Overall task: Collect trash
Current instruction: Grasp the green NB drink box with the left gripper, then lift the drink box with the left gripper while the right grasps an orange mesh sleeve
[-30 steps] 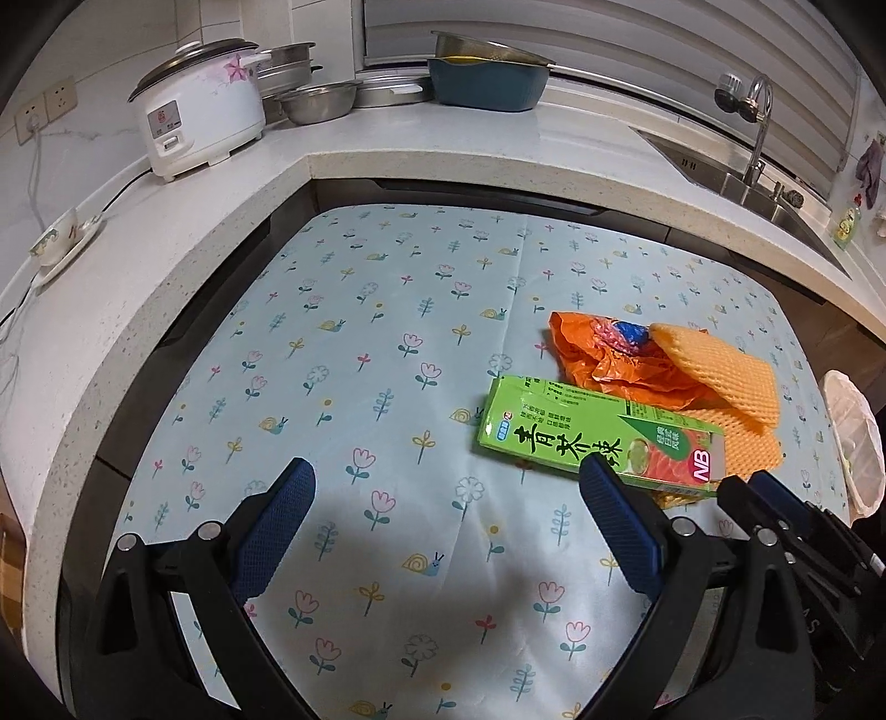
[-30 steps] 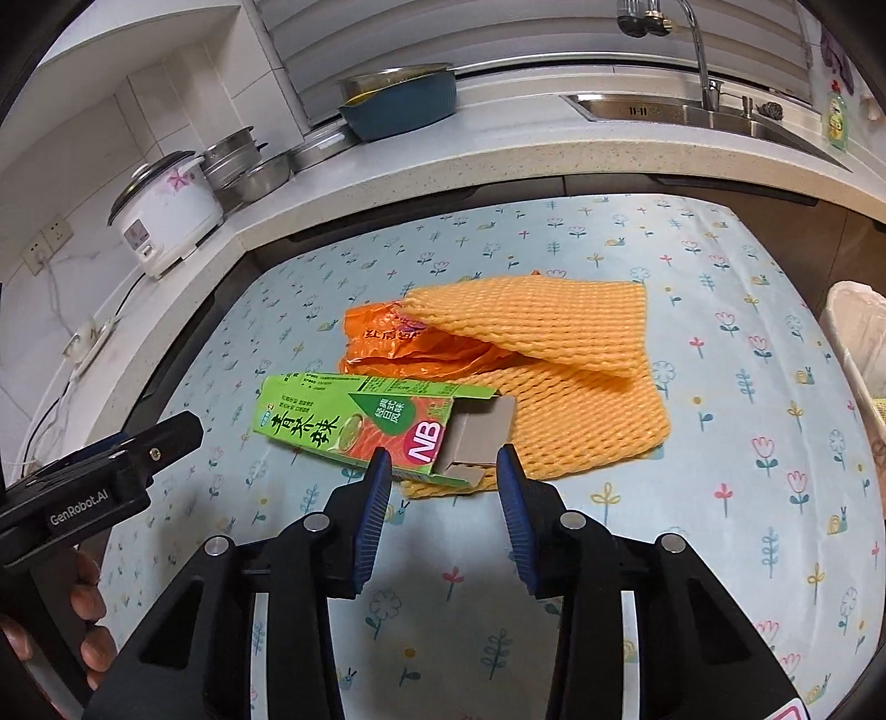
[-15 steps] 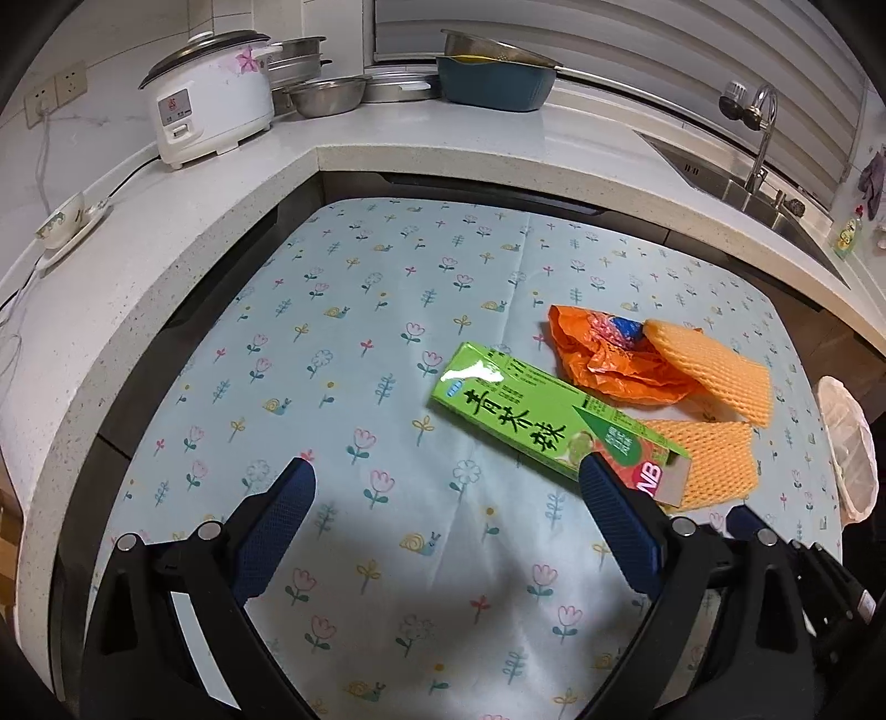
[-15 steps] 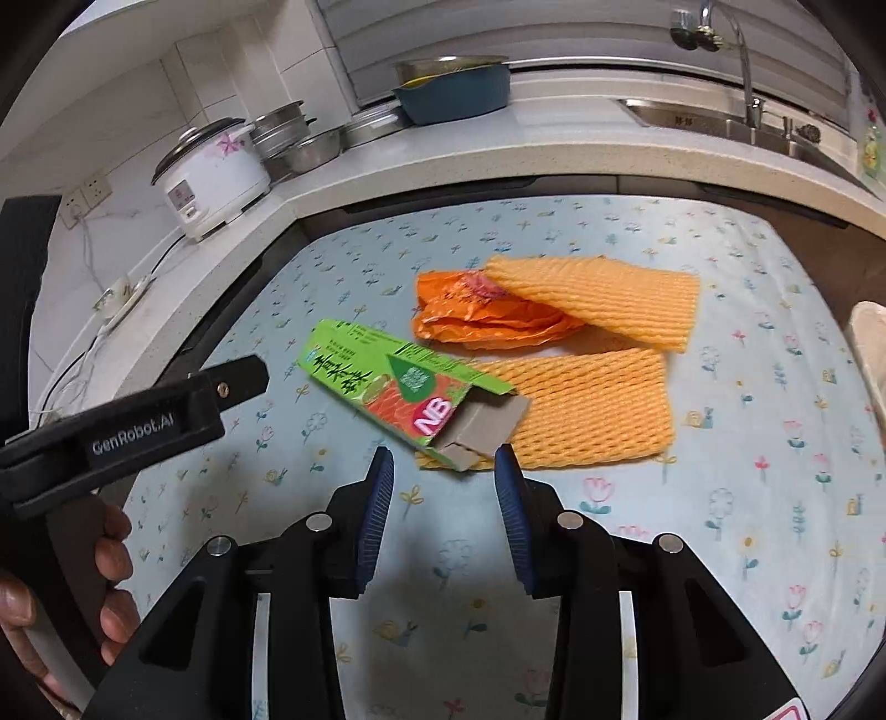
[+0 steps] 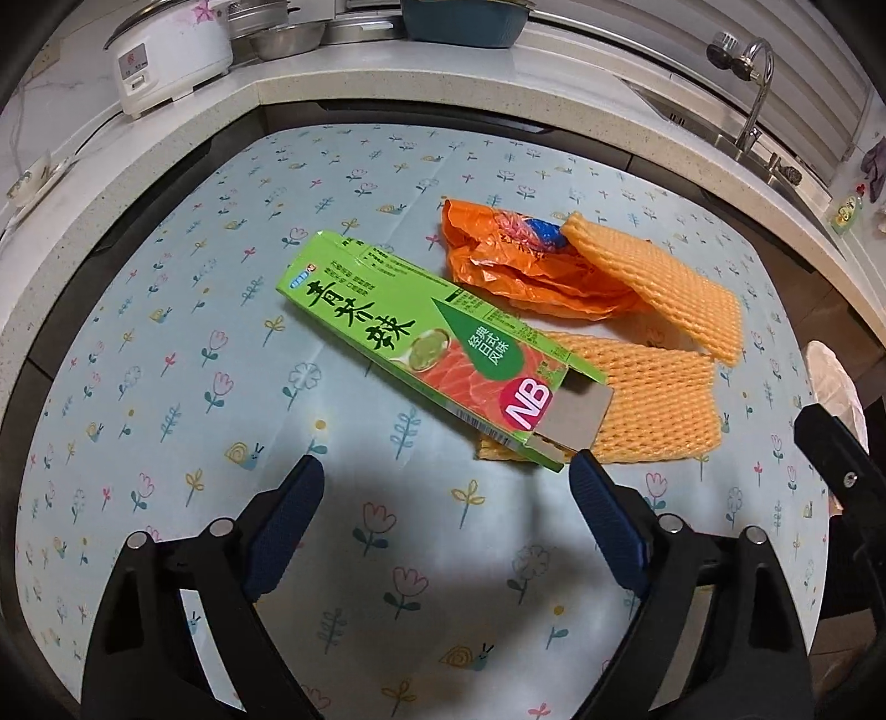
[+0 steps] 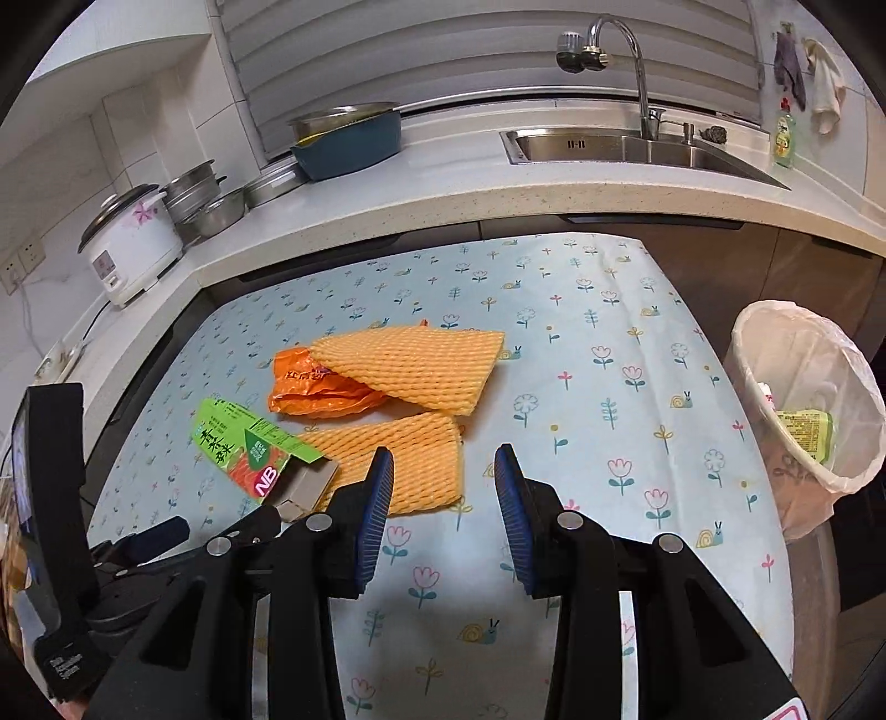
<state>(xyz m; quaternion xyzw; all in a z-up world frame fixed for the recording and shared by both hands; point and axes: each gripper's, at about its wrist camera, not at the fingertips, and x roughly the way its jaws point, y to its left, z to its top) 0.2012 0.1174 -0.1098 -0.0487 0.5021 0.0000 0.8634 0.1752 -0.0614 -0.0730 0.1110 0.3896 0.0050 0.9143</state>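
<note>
— Where's the green carton (image 5: 437, 346)?
— Flat on the flowered tablecloth (image 5: 166, 354), just ahead of the left gripper (image 5: 446, 487), whose wide jaws have just narrowed slightly, empty.
— The right gripper (image 6: 443, 487)?
— Half-open, empty, beside the foam net (image 6: 410, 459).

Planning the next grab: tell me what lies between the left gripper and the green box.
Nothing: in the left wrist view only bare flowered cloth separates the left gripper from the green box; its open jaws have just narrowed, empty.

L-shaped pale stone counter (image 6: 443, 188) along white tiled wall (image 6: 166, 116); steel sink (image 6: 620, 147) with faucet (image 6: 609, 39); slatted blind (image 6: 443, 50); floral-cloth worktop (image 6: 609, 354) below.
</note>
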